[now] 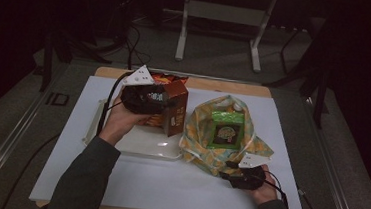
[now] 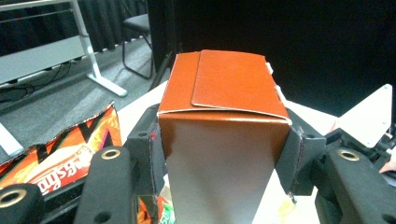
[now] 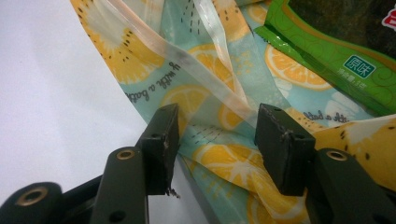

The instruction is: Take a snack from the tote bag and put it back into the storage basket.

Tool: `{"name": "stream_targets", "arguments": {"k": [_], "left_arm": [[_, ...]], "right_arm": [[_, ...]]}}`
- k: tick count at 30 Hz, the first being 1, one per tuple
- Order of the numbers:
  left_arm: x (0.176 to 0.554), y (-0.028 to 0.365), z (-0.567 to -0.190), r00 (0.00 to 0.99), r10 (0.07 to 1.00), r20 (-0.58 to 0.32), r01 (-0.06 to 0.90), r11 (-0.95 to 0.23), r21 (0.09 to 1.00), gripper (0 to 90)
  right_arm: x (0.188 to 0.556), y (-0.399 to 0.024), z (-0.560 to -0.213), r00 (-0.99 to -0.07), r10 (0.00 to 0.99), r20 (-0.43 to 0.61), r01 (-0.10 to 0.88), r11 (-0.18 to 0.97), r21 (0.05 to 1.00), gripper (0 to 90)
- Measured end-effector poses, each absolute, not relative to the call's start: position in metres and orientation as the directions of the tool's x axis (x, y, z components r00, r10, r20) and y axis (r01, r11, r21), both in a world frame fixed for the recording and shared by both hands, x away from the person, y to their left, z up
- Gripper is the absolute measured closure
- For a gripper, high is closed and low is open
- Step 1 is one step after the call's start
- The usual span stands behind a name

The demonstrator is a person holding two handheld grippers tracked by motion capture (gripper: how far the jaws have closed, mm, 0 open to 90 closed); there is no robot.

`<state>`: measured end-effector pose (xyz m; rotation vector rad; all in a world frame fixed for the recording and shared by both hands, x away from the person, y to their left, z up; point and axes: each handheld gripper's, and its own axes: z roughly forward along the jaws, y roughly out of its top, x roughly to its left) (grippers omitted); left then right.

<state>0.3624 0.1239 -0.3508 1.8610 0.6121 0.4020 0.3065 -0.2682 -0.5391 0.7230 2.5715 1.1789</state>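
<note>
A brown carton (image 1: 177, 110) stands upright at the far edge of a white tray (image 1: 145, 149). My left gripper (image 1: 167, 105) is shut on it from the left. In the left gripper view the carton (image 2: 224, 140) sits between both pads (image 2: 152, 154), which press its side walls just under the folded lid. A lemon-print bag (image 1: 205, 151) lies open at the right with a green packet (image 1: 226, 130) inside. My right gripper (image 1: 229, 169) is at the bag's near edge. Its jaws stand open astride the bag's fabric (image 3: 219, 158) and clear handle strip, without pinching them.
An orange snack bag (image 1: 168, 78) lies behind the carton at the table's far edge; its printed face (image 2: 60, 154) is left of my left jaws. A white sheet (image 1: 167, 183) covers the table. Desk legs and cables stand on the floor beyond.
</note>
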Motion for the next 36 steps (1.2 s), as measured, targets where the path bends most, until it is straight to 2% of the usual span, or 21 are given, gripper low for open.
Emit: {"name": "stream_targets", "arguments": {"k": [36], "left_arm": [[0.355, 0.160, -0.372, 0.814, 0.582, -0.001, 0.258, -0.360, 0.897, 42.7]], "right_arm": [[0.306, -0.268, -0.539, -0.854, 0.519, 0.003, 0.341, 0.558, 0.757, 49.2]]}}
